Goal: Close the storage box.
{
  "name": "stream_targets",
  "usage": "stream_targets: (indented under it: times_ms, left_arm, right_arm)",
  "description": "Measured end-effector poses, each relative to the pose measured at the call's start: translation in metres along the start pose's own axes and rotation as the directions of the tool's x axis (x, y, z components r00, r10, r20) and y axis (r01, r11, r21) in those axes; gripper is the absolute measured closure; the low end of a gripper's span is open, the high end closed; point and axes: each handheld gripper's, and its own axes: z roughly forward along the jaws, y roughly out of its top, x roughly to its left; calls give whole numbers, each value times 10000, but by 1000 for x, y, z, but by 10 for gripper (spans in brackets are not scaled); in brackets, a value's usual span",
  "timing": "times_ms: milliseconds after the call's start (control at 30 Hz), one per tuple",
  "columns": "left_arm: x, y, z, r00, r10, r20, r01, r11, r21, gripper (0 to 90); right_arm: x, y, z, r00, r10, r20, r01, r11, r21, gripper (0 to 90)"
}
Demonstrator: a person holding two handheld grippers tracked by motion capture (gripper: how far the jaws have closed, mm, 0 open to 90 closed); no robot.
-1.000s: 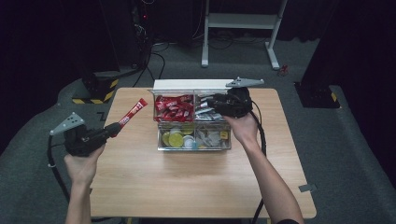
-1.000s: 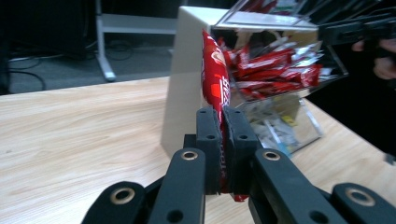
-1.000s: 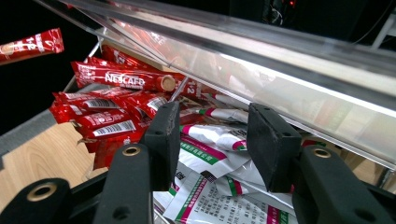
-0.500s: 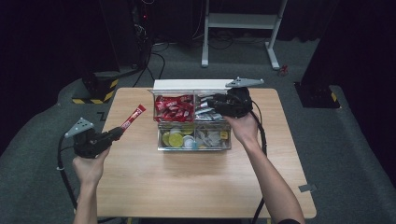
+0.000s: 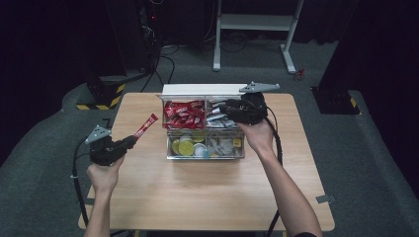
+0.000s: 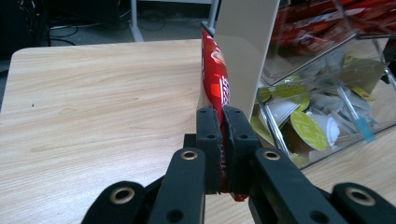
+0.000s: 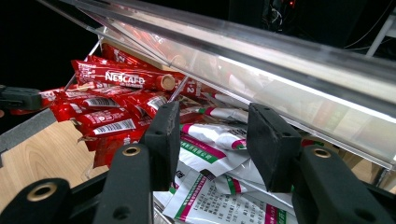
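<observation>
High view: left tool (image 5: 129, 142) clamps red sachet (image 5: 146, 125); right tool (image 5: 226, 109) gapes, tips obscured.

You are working in a lab or test studio, not a home: black curtains (image 5: 44, 59) close off the room, grey carpet (image 5: 375, 163) covers the floor, hazard-striped tape (image 5: 101, 101) marks a stand's base, cables (image 5: 163, 64) trail behind the wooden surface (image 5: 207, 192), and a white metal frame (image 5: 257, 29) stands beyond.

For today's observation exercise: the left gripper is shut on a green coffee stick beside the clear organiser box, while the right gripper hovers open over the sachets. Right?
Not quite: the coffee stick is red, as the left gripper view shows. The rest stands.
</observation>
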Motion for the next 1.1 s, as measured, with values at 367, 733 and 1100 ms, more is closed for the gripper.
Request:
stream_targets:
  times_ms: [367, 733, 1100]
  left_arm:
    - [-1, -8, 22, 9999, -67, -132, 69, 9999, 154, 865]
    - [0, -21, 43, 9994, -246, -255, 256, 9989, 383, 864]
    - [-1, -35, 64, 9985, -111, -544, 148, 9976, 670, 864]
  right_arm:
    - [0, 0, -2, 10000, 31, 7, -31, 10000, -60, 549]
    - [0, 0, -3, 10000, 28, -3, -28, 10000, -82, 549]
    - [-1, -1, -4, 10000, 70, -67, -72, 9998, -198, 557]
